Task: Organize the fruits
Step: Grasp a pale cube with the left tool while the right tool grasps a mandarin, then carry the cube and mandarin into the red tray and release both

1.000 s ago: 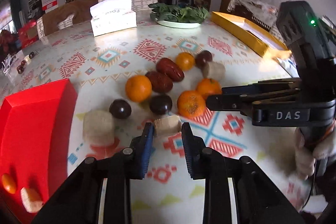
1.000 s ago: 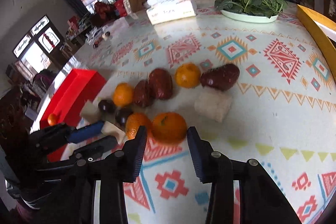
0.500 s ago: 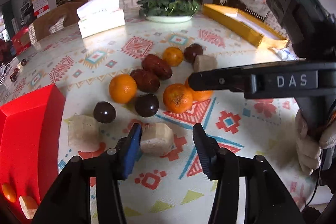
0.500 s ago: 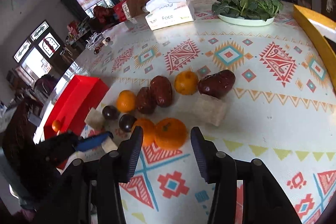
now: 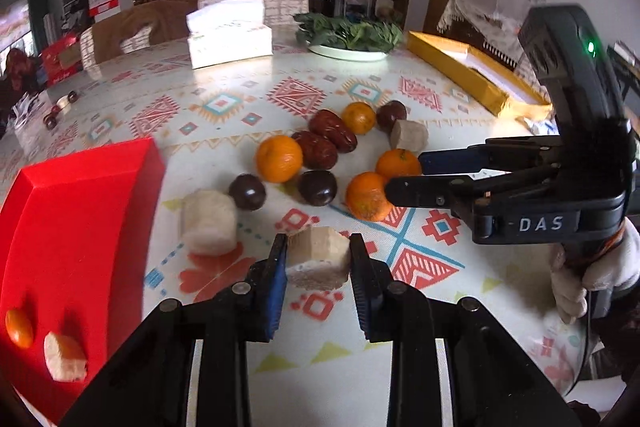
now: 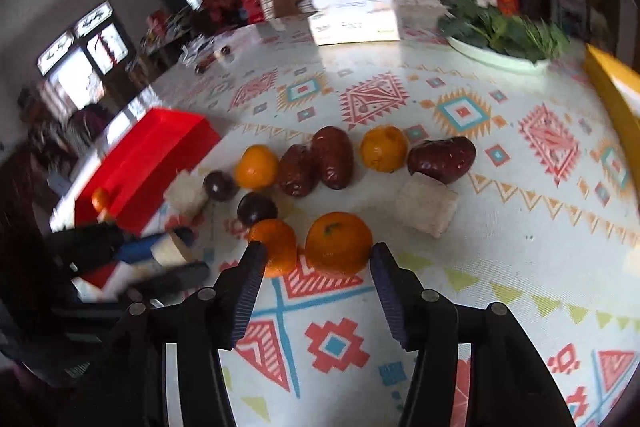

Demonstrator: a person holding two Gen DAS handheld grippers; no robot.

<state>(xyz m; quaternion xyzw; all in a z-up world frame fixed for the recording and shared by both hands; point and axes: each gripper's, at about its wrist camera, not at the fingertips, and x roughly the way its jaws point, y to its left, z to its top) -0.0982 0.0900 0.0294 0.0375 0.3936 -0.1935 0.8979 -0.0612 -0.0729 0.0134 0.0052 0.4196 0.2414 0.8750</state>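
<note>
While the left gripper (image 5: 318, 259) has its jaws pressed against both sides of a pale fruit chunk (image 5: 318, 257) on the bench (image 5: 460, 287), a red box (image 5: 76, 223) beside it holds two pieces. From the right wrist, the right gripper (image 6: 316, 263) stands with jaws wide apart, empty, bracketing an orange (image 6: 338, 243); a second orange (image 6: 276, 245) lies just beside it.

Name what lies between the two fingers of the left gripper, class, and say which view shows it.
A pale cut chunk of fruit sits between the left gripper fingers, which close against its sides. The left wrist view shows it plainly; the right wrist view shows it only blurred.
</note>
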